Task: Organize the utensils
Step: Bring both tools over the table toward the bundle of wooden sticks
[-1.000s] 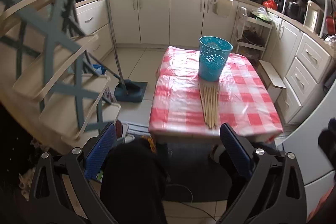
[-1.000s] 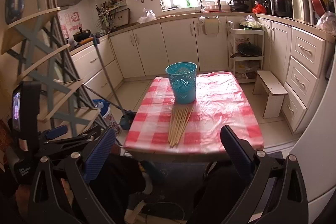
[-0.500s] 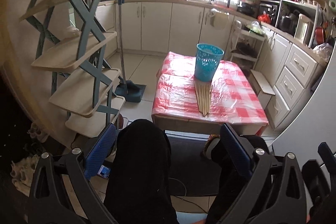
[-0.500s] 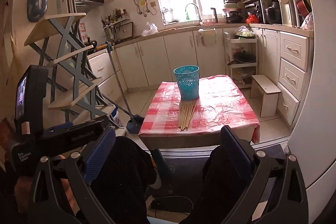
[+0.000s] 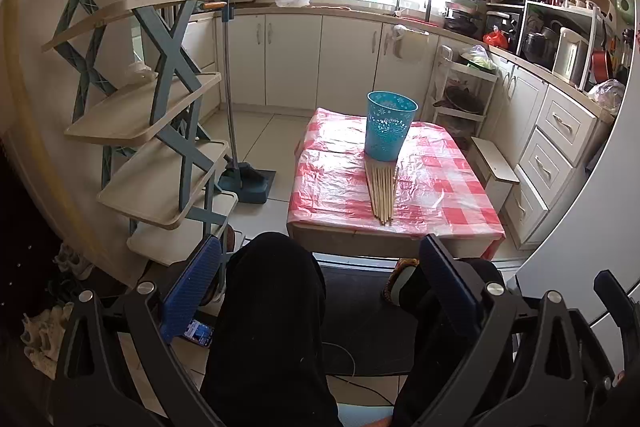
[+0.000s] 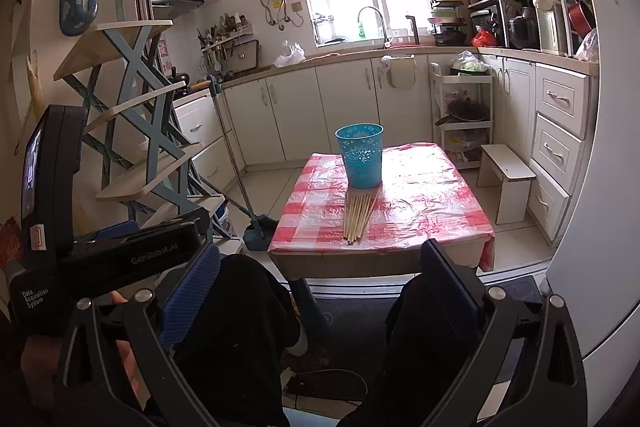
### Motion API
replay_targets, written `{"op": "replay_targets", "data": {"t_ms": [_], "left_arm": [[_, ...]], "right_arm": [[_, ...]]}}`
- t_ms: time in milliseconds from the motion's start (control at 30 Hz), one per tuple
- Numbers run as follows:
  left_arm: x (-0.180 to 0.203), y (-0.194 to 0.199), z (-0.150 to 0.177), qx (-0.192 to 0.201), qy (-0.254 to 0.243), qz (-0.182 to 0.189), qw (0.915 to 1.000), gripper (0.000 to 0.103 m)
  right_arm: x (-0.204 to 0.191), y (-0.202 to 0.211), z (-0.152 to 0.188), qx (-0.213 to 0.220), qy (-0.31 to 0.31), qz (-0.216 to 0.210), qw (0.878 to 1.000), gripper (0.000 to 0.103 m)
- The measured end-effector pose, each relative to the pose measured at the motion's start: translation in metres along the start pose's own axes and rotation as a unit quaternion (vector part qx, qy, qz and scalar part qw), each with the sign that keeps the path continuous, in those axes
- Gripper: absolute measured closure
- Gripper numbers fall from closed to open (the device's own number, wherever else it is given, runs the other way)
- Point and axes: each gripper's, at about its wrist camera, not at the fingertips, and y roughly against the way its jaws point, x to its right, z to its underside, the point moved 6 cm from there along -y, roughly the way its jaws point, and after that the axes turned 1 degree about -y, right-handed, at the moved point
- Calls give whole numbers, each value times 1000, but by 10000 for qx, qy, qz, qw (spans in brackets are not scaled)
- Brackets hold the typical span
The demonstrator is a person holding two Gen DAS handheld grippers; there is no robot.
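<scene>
Kitchen cabinets run along the far wall under a bright window, whose glare washes out whatever lies outside. At the left stands a stepped shelf unit (image 5: 160, 115) on blue-grey crossed legs, its top cut off by the frame edge; beside it leans a long-handled dustpan (image 5: 244, 179). Further right, a low table (image 5: 440, 195) under a red-checked plastic cloth holds a teal perforated bin (image 5: 389, 126), upright near the far middle. A bundle of chopsticks (image 5: 382, 193) lies flat on the cloth, its far ends touching or tucked under the bin's base; which of the two is hard to make out, and the sticks are too close-packed to count. A white step stool (image 5: 494, 167) sits just right of the table.

The person's dark-clothed legs hide the floor below. The left gripper (image 5: 320, 287) has its jaws wide apart with nothing between them, well short of the table. The right gripper (image 6: 320, 287) is likewise spread wide and holds nothing.
</scene>
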Motion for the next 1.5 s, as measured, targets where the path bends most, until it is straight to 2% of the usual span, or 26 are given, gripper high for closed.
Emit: {"op": "replay_targets", "data": {"t_ms": [1500], "left_arm": [[9,-1,-2,-8,-96,41,9999,8]], "right_arm": [[-6,0,-3,-32,31,-18,10000,7]]}}
